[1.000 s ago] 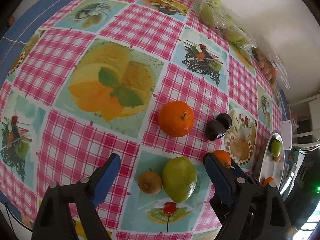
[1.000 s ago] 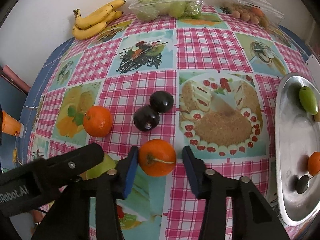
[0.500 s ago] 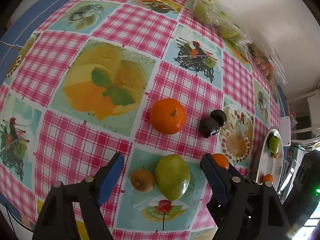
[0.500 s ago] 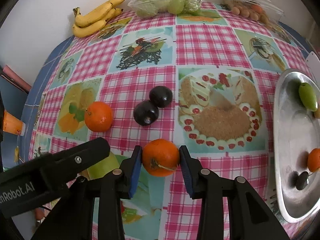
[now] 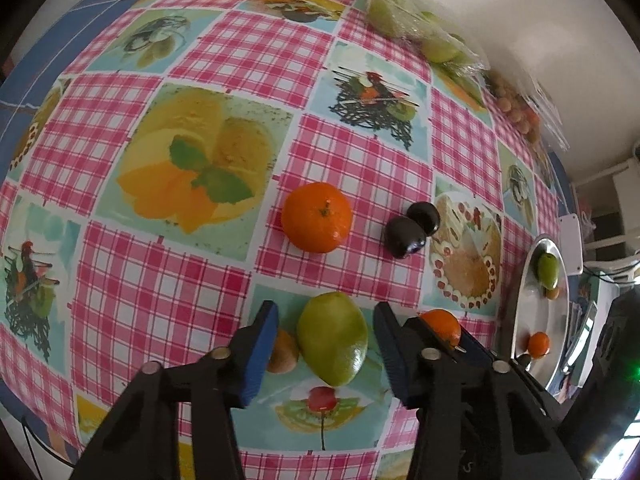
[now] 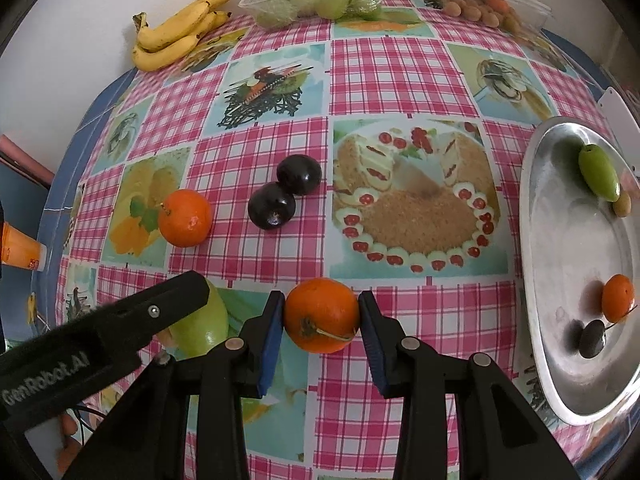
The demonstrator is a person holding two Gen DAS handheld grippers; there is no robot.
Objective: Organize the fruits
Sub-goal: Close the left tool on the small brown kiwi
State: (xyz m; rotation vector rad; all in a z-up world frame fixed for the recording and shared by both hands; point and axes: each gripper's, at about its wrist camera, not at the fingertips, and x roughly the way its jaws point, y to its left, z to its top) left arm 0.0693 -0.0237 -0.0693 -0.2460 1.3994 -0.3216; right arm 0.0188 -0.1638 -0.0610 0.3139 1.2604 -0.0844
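My right gripper (image 6: 322, 322) is closed on an orange (image 6: 321, 314), both blue pads touching its sides, low over the checked tablecloth (image 6: 400, 80); bare cloth runs from it to the rim of the metal tray (image 6: 528, 248) at the right table edge, which already carries an orange, a green fruit and a dark plum. My left gripper (image 5: 326, 344) is open wide around the green mango (image 5: 332, 338), pads clear of its skin, with a small brown fruit (image 5: 282, 352) just beside the left pad. Beyond lie a second orange (image 5: 317, 217) and two touching plums (image 5: 412, 229), apart from bananas (image 6: 176, 32) and bagged fruit at the far wall edge.
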